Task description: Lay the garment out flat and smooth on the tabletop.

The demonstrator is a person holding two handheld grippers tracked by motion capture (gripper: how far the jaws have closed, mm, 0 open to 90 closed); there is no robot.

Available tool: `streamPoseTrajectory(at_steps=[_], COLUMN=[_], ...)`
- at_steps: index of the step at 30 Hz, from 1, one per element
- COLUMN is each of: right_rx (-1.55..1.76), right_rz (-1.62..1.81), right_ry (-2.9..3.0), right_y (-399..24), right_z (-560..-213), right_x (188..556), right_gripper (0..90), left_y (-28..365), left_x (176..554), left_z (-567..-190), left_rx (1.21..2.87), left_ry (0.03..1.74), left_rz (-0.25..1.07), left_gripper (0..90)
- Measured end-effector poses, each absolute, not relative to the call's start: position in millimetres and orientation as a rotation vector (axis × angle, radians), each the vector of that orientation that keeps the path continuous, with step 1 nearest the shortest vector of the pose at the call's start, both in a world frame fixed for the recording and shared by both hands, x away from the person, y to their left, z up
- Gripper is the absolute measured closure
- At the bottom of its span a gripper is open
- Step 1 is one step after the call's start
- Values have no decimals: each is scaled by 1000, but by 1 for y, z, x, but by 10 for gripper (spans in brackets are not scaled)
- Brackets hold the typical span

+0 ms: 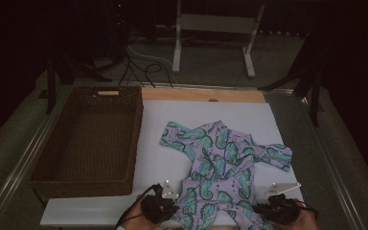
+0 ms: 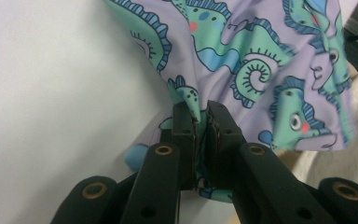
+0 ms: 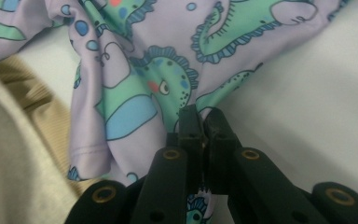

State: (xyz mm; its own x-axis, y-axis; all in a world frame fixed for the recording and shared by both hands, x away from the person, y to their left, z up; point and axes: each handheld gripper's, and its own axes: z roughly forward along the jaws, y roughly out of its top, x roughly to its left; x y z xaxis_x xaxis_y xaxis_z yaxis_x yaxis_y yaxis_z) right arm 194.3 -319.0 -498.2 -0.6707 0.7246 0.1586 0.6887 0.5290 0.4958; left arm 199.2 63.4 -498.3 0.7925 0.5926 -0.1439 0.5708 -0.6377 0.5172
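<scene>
Wicker basket (image 1: 88, 139) stands left of the white tabletop (image 1: 163, 163), where the seahorse-print romper (image 1: 220, 163) lies, long axis running away from you. Your left hand-held gripper (image 1: 165, 203) and right hand-held gripper (image 1: 278, 203), jaws clamped shut, each pinch a near hem corner, garment stretching ahead of both.
</scene>
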Motion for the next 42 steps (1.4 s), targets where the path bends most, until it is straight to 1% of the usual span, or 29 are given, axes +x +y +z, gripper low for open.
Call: streamPoseTrajectory(at_steps=[1,2,3,5,7,10,17,21,24,26,27,28,29,30,31,32,34,37,38,40,42], right_rx=[1215,1215,1175,1162,1143,1158,1188,1230,1245,1255,1266,1273,1273,1273,1296,1296,1334,1343,1340,1348,1343], right_rz=[839,839,856,879,875,857,837,816,765,743,720,723,723,737,765,765,818,842,852,850,845], right_ry=[2716,2716,2740,2754,2763,2757,2715,2682,2652,2637,2625,2619,2619,2611,2576,2576,2526,2497,2487,2468,2468], right_y=[-314,-314,-308,-303,-300,-298,-317,-330,-338,-343,-345,-346,-346,-348,-350,-350,-353,-352,-350,-346,-344], right_z=[-498,-498,-497,-496,-496,-495,-496,-496,-497,-496,-496,-495,-495,-495,-494,-494,-492,-490,-490,-490,-490], right_x=[190,190,187,184,183,182,184,182,182,182,181,181,181,181,181,181,185,188,189,194,196], right_gripper=[870,870,870,869,869,870,868,869,869,869,868,854,854,779,594,594,475,456,447,418,413], left_y=[70,70,79,83,87,85,72,58,44,34,32,27,27,26,26,26,28,36,39,44,47], left_x=[198,198,200,203,208,210,216,222,227,233,235,240,240,241,238,238,234,231,232,236,236], left_z=[-498,-498,-498,-498,-499,-500,-500,-500,-499,-500,-501,-504,-504,-506,-506,-506,-506,-505,-505,-507,-508], left_rx=[2429,2429,2406,2392,2370,2366,2338,2334,2325,2312,2306,2325,2325,2339,2347,2347,2377,2382,2374,2366,2349], left_ry=[890,890,942,974,1005,1005,966,930,882,881,883,890,890,896,899,899,883,907,916,945,956], left_rz=[91,91,123,143,149,148,133,151,188,216,212,174,174,167,165,165,205,298,309,268,225], left_gripper=[837,837,837,838,839,837,822,817,800,791,771,757,748,748,746,742,728,705,678,535,526])
